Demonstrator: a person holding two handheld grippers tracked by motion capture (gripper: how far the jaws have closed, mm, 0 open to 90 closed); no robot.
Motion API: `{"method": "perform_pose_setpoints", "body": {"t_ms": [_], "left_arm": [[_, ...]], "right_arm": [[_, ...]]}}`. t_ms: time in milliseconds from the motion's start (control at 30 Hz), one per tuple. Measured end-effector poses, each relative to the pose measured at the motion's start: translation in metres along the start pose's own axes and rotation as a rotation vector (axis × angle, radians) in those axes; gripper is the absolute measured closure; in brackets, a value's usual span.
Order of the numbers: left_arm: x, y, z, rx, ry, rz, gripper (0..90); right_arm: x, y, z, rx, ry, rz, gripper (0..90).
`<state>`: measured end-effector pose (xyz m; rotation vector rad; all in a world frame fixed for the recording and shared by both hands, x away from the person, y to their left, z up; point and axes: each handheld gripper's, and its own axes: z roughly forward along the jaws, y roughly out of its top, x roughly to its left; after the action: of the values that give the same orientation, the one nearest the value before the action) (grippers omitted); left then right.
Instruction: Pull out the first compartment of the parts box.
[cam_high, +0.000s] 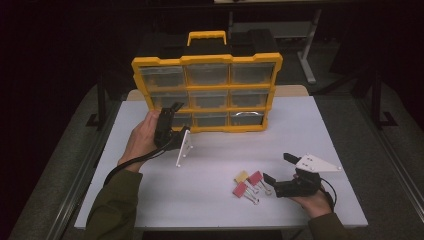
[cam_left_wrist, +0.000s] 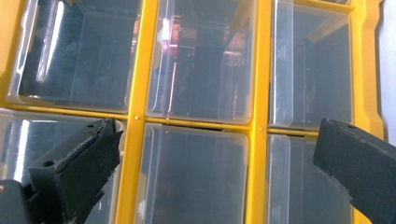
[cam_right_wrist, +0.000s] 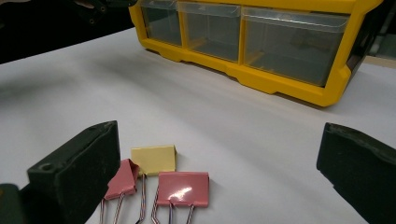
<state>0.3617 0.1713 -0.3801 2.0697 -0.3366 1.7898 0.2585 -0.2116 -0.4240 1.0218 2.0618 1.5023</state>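
A yellow drawer cabinet (cam_high: 207, 92) with clear plastic drawers stands upright at the far middle of the white table (cam_high: 210, 200), its carry handle on top. The left claw (cam_high: 170, 116) is raised at the cabinet's lower-left corner, right in front of the bottom-left drawer (cam_high: 176, 119); in the left gripper view its two black jaws stand wide apart with nothing between them, framing the clear drawer fronts and their yellow dividers close up (whether a jaw touches the plastic cannot be told).

Near the front right of the table lie three binder clips close together: a yellow clip (cam_right_wrist: 153, 159) and two pink clips (cam_right_wrist: 183, 188). The right claw (cam_high: 280, 170) hovers just beside them, to their right in the high view, its jaws spread wide and holding nothing.
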Motion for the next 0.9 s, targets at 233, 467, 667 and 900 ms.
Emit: {"method": "perform_pose_setpoints", "body": {"t_ms": [233, 467, 667, 900], "left_arm": [[0.003, -0.001, -0.001, 0.003, 0.013, 0.004, 0.0], [0.009, -0.001, -0.003, 0.005, 0.017, 0.007, 0.0], [0.019, -0.003, -0.004, 0.019, 0.031, 0.000, 0.0], [0.029, -0.003, -0.004, 0.026, 0.045, 0.003, 0.0]], "right_arm": [[0.000, 0.000, 0.000, -0.001, 0.000, 0.001, 0.0], [-0.001, 0.000, -0.001, -0.002, -0.001, 0.003, 0.0], [-0.001, 0.000, 0.000, -0.001, -0.004, -0.001, 0.0], [-0.001, -0.001, 0.000, -0.002, -0.006, 0.001, 0.0]]}}
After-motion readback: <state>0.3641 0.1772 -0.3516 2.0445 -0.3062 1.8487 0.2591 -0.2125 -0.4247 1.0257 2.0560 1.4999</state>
